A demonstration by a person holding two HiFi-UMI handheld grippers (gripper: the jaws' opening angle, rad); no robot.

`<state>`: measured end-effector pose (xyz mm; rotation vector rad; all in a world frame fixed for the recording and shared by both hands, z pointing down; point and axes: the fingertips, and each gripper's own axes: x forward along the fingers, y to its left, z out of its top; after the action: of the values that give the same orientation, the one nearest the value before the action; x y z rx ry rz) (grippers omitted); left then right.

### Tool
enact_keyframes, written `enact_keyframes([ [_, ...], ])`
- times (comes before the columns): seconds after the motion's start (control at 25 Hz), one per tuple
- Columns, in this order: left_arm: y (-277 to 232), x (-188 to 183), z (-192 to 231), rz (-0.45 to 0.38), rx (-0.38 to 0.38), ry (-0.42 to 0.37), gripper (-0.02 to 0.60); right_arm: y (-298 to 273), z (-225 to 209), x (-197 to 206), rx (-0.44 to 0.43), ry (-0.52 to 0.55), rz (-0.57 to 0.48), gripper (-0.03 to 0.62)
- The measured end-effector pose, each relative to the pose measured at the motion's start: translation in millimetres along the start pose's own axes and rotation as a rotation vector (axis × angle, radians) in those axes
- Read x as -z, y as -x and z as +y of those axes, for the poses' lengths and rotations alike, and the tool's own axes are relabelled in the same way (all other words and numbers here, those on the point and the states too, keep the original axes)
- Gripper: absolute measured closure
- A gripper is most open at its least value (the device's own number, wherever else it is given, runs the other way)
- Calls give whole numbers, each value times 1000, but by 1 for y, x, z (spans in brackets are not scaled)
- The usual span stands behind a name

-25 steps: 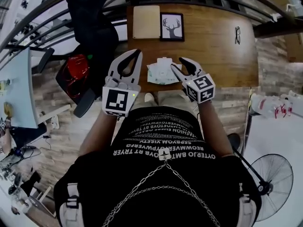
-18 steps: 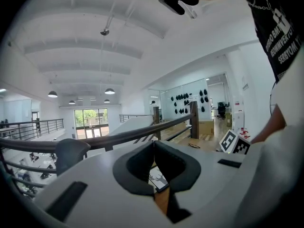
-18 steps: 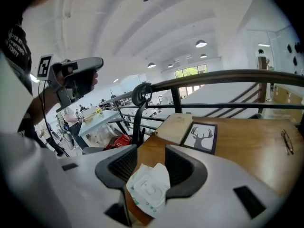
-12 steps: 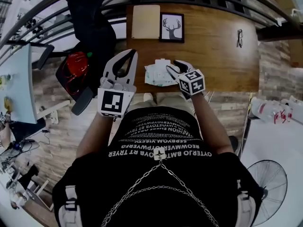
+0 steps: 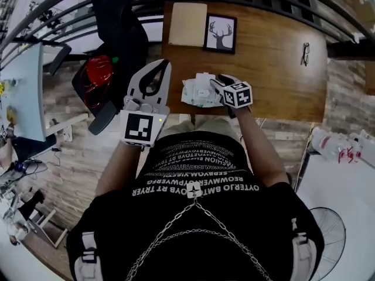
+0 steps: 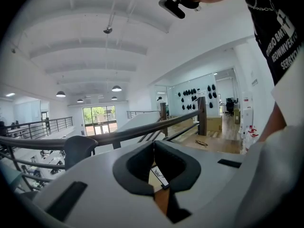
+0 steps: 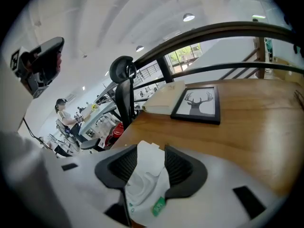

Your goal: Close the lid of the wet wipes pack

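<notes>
Holding shut and empty, left gripper hangs beside the wooden table; right gripper clamps the white lid of the wet wipes pack lying near the table's front edge; deer picture stands farther back.

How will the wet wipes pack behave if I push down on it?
Probably soft: the wet wipes pack looks wrinkled between the right tool's jaws, so it may give. It lies flat on the table, so tipping seems unlikely; sliding seems possible.
</notes>
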<state>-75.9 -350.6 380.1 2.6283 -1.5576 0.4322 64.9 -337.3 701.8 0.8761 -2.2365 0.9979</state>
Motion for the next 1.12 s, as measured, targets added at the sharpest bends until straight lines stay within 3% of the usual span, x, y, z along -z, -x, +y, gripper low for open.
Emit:
enact_keyframes([
  [0.68, 16, 8, 21, 45, -111, -1, 552, -43, -18, 22, -78, -72, 134, 411],
  [1.12, 22, 8, 20, 28, -118, 7, 552, -28, -18, 13, -78, -55, 117, 478],
])
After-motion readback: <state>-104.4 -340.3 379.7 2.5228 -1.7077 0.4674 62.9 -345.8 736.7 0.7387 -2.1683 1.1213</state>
